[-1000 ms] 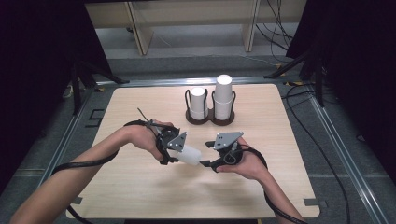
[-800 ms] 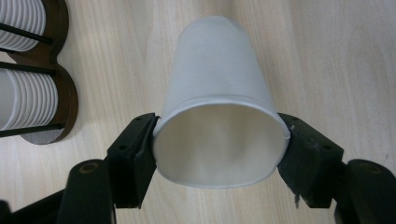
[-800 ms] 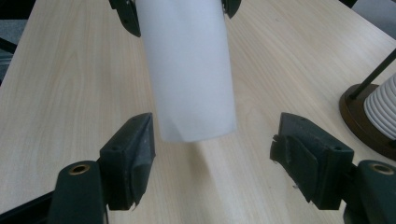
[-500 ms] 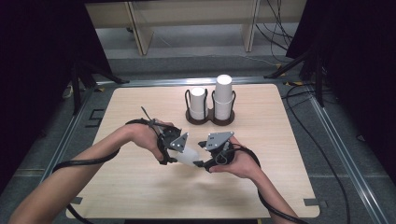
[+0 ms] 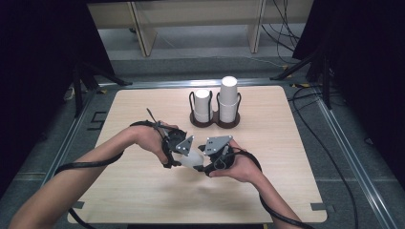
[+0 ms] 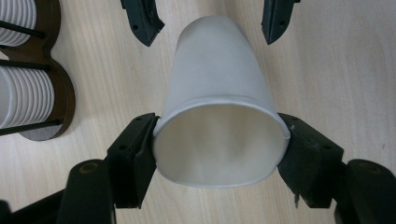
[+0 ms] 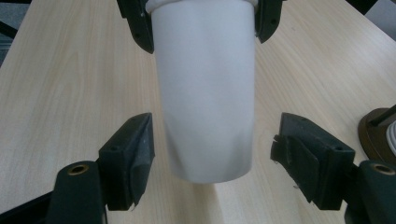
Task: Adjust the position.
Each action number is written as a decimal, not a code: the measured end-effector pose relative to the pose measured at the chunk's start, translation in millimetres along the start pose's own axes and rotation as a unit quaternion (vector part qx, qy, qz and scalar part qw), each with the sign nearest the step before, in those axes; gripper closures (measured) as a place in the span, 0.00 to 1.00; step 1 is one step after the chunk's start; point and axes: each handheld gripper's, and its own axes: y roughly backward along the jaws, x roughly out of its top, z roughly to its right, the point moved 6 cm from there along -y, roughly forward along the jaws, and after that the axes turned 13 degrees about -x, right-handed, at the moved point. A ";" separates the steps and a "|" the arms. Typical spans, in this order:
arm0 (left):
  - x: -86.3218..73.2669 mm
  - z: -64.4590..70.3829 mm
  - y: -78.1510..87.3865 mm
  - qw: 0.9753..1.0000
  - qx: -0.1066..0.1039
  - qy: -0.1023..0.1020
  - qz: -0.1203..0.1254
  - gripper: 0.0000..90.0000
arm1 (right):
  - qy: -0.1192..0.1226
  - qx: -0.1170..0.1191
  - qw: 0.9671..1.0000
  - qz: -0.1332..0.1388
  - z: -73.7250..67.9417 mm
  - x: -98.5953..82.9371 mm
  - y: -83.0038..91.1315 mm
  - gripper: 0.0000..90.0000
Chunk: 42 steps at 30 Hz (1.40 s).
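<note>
Two tongs are meeting over the desk (image 5: pixel 143 191): we are pinching the cup (image 6: pixel 219 116) at its rim with the left tongs (image 6: pixel 219 154), and the right tongs (image 7: pixel 210 154), gaping round its base, should be closing squarely, gently.

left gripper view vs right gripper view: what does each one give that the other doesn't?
Left gripper view: the white cup's open mouth, its rim clamped between the left gripper's jaws, and white cup stacks in a dark holder.

Right gripper view: the cup's closed bottom end, with the right gripper's jaws open on either side, gaps visible.

Both: the same cup, the opposite gripper's jaw tips at top, the wooden table.
</note>
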 end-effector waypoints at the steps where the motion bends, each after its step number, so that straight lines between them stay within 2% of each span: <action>1: 0.0 -0.2 0.0 1.000 0.000 0.002 0.001 0.36 | -0.004 0.004 1.000 -0.004 -1.6 -0.3 -0.6 0.32; 2: -0.1 -0.2 0.1 1.000 0.000 0.002 0.001 0.36 | 0.001 -0.001 1.000 0.000 -0.4 0.4 -1.3 0.32; 3: -0.2 -0.4 0.1 1.000 0.000 0.002 0.000 0.36 | -0.005 0.005 1.000 -0.003 -2.4 0.4 -1.8 0.32; 4: -0.2 -0.4 0.1 1.000 0.000 0.002 0.000 0.36 | -0.022 0.002 1.000 -0.013 -4.5 -0.3 -0.8 0.32; 5: -0.1 -0.4 -0.1 1.000 -0.001 0.002 0.000 0.36 | -0.001 0.004 1.000 0.000 -2.5 1.4 -3.4 0.32; 8: 0.3 -0.2 -0.4 1.000 -0.001 0.001 0.000 0.36 | -0.006 0.005 1.000 -0.002 -3.8 1.9 -4.7 0.32; 9: 0.7 0.6 -0.9 1.000 -0.003 0.002 0.000 0.36 | 0.002 0.003 1.000 0.002 -3.2 2.8 -6.9 0.32; 10: 0.8 0.7 -1.0 1.000 -0.002 0.002 -0.001 0.36 | -0.009 0.007 1.000 -0.003 -5.4 2.4 -7.6 0.32; 11: 0.8 0.7 -1.0 1.000 -0.002 0.002 -0.001 0.36 | 0.004 0.004 1.000 0.001 -4.1 3.1 -9.0 0.32; 12: 1.0 1.1 -1.0 1.000 -0.003 0.001 -0.001 0.36 | 0.005 0.003 1.000 0.001 -4.3 3.3 -9.6 0.32; 13: 1.0 1.1 -1.0 1.000 -0.003 0.001 -0.001 0.36 | -0.007 0.008 1.000 -0.005 -6.5 2.9 -9.9 0.32; 14: 0.8 1.4 -1.2 1.000 -0.003 -0.001 -0.003 0.36 | 0.014 0.004 1.000 0.005 -4.1 4.0 -11.8 0.32; 15: 0.5 1.6 -1.5 1.000 -0.004 -0.001 -0.004 0.36 | -0.017 0.008 1.000 -0.011 -8.7 2.5 -10.4 0.32; 17: 0.5 1.2 -1.5 1.000 -0.002 -0.003 -0.004 0.36 | -0.017 0.009 1.000 -0.012 -9.2 2.4 -10.9 0.32; 18: 0.3 1.6 -1.7 1.000 -0.003 -0.002 -0.003 0.36 | 0.007 0.007 1.000 -0.002 -6.6 3.1 -13.5 0.33; 20: 0.3 1.5 -1.2 1.000 -0.003 -0.001 -0.003 0.36 | 0.007 0.006 1.000 -0.001 -6.9 3.2 -14.3 0.33; 21: 0.4 1.4 -1.0 1.000 -0.003 -0.001 -0.002 0.36 | -0.010 0.010 1.000 -0.010 -9.7 2.3 -13.7 0.33; 22: 0.6 1.3 -0.7 1.000 -0.003 -0.001 -0.002 0.36 | -0.016 0.010 1.000 -0.015 -10.6 2.0 -13.5 0.33; 25: 1.7 0.9 0.0 1.000 -0.002 -0.004 -0.001 0.36 | -0.003 0.011 1.000 -0.008 -9.4 3.0 -15.7 0.33; 28: 2.5 -0.1 0.6 1.000 0.001 -0.011 -0.004 0.36 | -0.013 0.013 1.000 -0.016 -11.7 2.3 -16.3 0.34; 29: 2.9 0.6 0.6 1.000 -0.001 -0.009 -0.003 0.36 | -0.005 0.015 1.000 -0.010 -11.0 2.8 -17.6 0.34; 30: 3.0 0.7 0.7 1.000 -0.001 -0.009 -0.003 0.36 | -0.015 0.015 1.000 -0.016 -12.4 2.2 -17.1 0.34; 32: 3.0 0.7 0.5 1.000 -0.001 -0.009 -0.003 0.36 | 0.014 0.012 1.000 -0.001 -9.0 3.4 -20.0 0.34; 33: 3.0 0.8 0.3 1.000 -0.001 -0.010 -0.003 0.36 | -0.015 0.015 1.000 -0.018 -13.2 1.6 -18.4 0.34; 34: 3.0 0.7 0.2 1.000 -0.001 -0.010 -0.002 0.36 | -0.015 0.014 1.000 -0.017 -13.5 1.5 -19.0 0.35; 35: 2.9 0.8 0.3 1.000 -0.002 -0.009 -0.003 0.36 | 0.007 0.012 1.000 -0.006 -10.8 2.4 -20.8 0.35; 37: 2.9 0.8 0.4 1.000 -0.002 -0.009 -0.002 0.36 | 0.001 0.016 1.000 -0.009 -12.0 1.9 -21.1 0.35; 38: 3.4 1.0 0.4 1.000 -0.003 -0.008 0.000 0.36 | -0.015 0.015 1.000 -0.016 -13.9 0.9 -20.5 0.35; 41: 4.3 0.9 0.7 1.000 -0.002 -0.011 0.001 0.36 | 0.001 0.012 1.000 -0.007 -11.5 1.5 -22.9 0.36; 42: 4.6 0.9 0.7 1.000 -0.001 -0.012 0.001 0.36 | -0.017 0.014 1.000 -0.016 -13.7 0.6 -21.7 0.37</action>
